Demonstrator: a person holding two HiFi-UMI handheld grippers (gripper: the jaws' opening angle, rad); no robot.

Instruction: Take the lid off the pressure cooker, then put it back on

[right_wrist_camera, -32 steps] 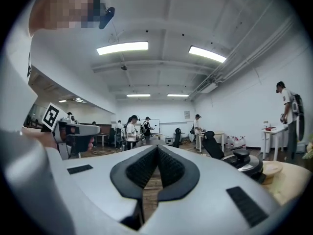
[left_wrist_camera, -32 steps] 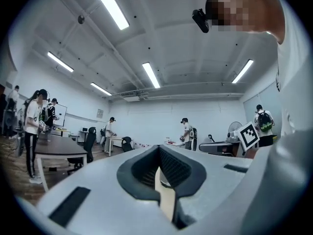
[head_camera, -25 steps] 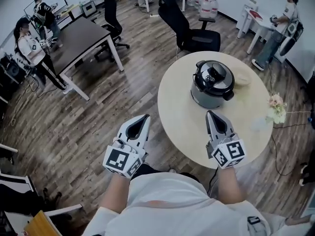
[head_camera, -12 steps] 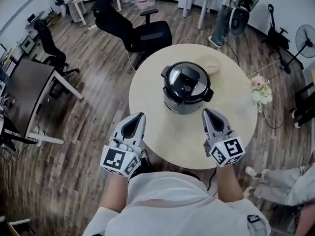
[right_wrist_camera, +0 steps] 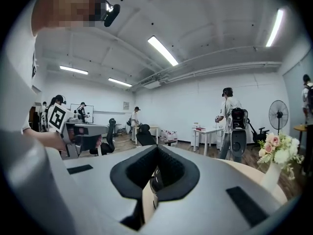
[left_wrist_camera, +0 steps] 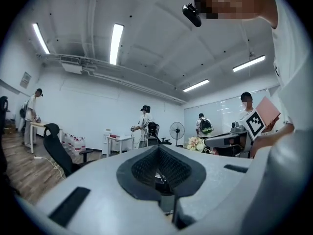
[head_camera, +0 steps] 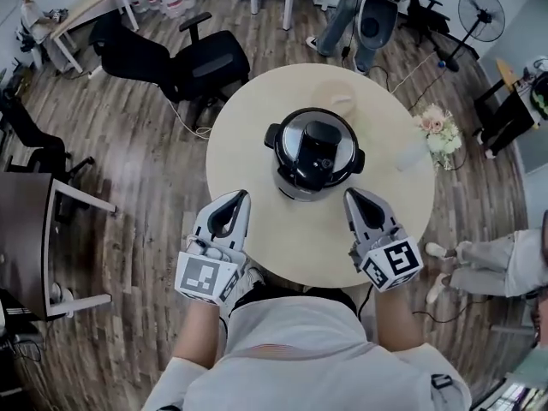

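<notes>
Both the left claw and right claw hover clenched and empty near six o'clock of the tabletop; open them before reaching the pressure cooker lid at twelve.

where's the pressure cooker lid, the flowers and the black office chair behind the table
pressure cooker lid (head_camera: 314,146), head view, middle of the lid's top
flowers (head_camera: 435,125), head view, on the pale blooms
office chair (head_camera: 214,56), head view, on its black seat
</notes>
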